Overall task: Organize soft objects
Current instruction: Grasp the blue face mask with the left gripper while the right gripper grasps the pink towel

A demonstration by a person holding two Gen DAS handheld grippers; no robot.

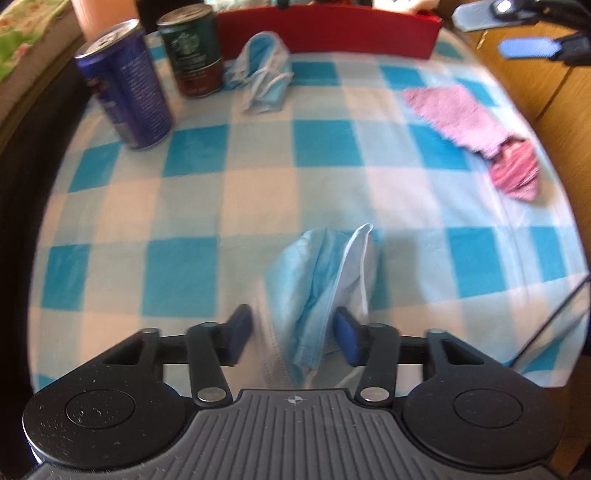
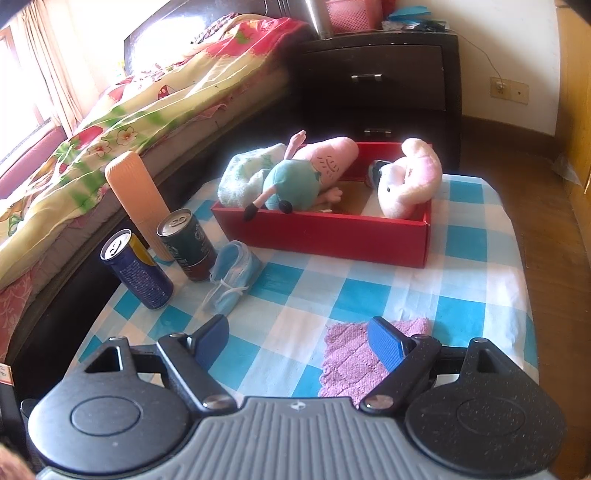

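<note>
In the left wrist view a crumpled light-blue face mask (image 1: 317, 291) lies on the checked tablecloth between the fingers of my left gripper (image 1: 293, 338), which stands open around it. A second blue mask (image 1: 264, 74) lies by the red box (image 1: 328, 29); it also shows in the right wrist view (image 2: 234, 275). A pink knitted cloth (image 1: 476, 129) lies at the right. My right gripper (image 2: 299, 345) is open and empty, above the table, with the pink cloth (image 2: 351, 358) under its right finger. The red box (image 2: 325, 236) holds plush toys (image 2: 306, 177) and a pink plush (image 2: 410, 181).
Two drink cans (image 2: 138, 269) (image 2: 188, 245) and a tall orange ribbed cup (image 2: 135, 195) stand at the table's left. A bed (image 2: 110, 122) lies to the left and a dark nightstand (image 2: 380, 81) behind the box. The right gripper's fingers show in the left wrist view (image 1: 528, 48).
</note>
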